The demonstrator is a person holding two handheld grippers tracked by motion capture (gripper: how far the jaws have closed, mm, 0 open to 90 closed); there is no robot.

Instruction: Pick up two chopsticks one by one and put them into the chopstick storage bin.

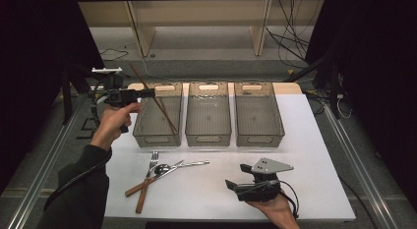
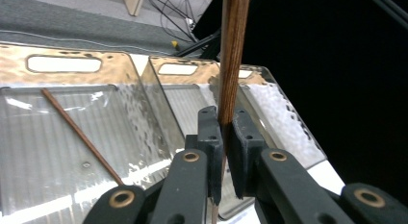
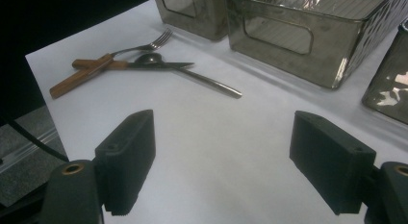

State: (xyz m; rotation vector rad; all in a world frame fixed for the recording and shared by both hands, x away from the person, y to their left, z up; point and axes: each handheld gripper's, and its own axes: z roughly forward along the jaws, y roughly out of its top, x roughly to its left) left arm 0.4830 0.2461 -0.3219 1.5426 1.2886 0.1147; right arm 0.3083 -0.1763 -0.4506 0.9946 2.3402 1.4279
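My left gripper (image 1: pixel 149 93) is held over the back left of the table, shut on a brown wooden chopstick (image 1: pixel 139 76) that sticks up and back from its jaws. In the left gripper view the chopstick (image 2: pixel 232 56) stands upright, pinched between the pads of the gripper (image 2: pixel 224 120). A second chopstick (image 1: pixel 167 118) leans inside the left clear bin (image 1: pixel 147 139), and also appears as a thin stick (image 2: pixel 79 133) in that bin (image 2: pixel 62 65). Near the front edge, my right gripper (image 1: pixel 237 175) rests open above the white table with nothing between its jaws (image 3: pixel 223 137).
Three clear bins sit in a row: left, middle (image 1: pixel 208 138) and right (image 1: pixel 259 138). A fork (image 1: pixel 153 160), a spoon (image 1: pixel 163 167) and wooden-handled cutlery (image 1: pixel 140 192) lie in a pile at front left, visible too as a fork (image 3: pixel 144 45) and wooden handles (image 3: pixel 79 75).
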